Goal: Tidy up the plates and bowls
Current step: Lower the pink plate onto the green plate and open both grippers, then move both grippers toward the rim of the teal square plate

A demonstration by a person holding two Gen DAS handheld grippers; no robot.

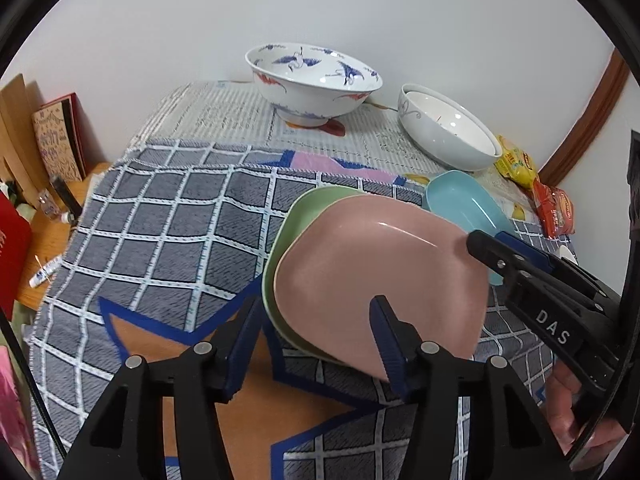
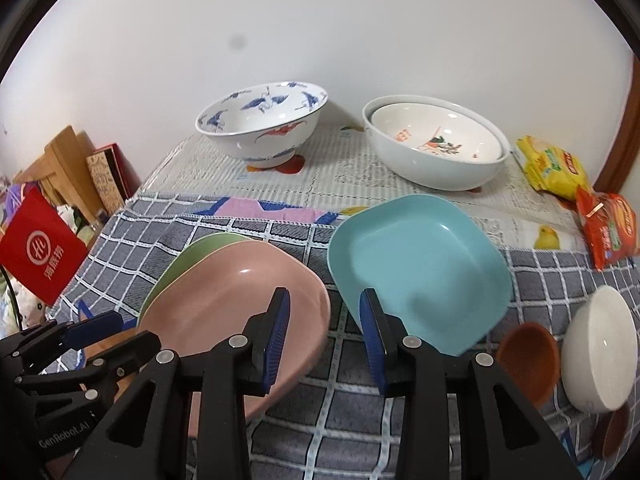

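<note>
Plates and bowls are distributed over the table: start at the left tool (image 1: 314, 342), whose jaws stand spread, straddling the near rim of the pink plate (image 1: 380, 276) without pressing on it. The right tool (image 2: 324, 336) is likewise spread, with nothing pinched; its left finger lies over the pink plate's right edge and its right finger over the near-left edge of the blue plate (image 2: 420, 268). The pink plate rests nested on the green plate (image 1: 298, 220), whose rim shows along the far-left side. The blue plate lies separately, just beside this stack to the right. Near the right table edge, a small white bowl (image 2: 600, 344) sits tilted, touching a small brown bowl (image 2: 528, 364); a second brown bowl (image 2: 612, 432) is partly visible below. At the far side, against the wall, stand the crane-patterned bowl (image 2: 264, 124) and, well apart to its right, a large white bowl (image 2: 436, 164) holding a smaller bowl (image 2: 436, 136) nested inside. A checked cloth (image 1: 160, 232) covers the table. Snack packets (image 2: 552, 168) lie at the far right corner
</note>
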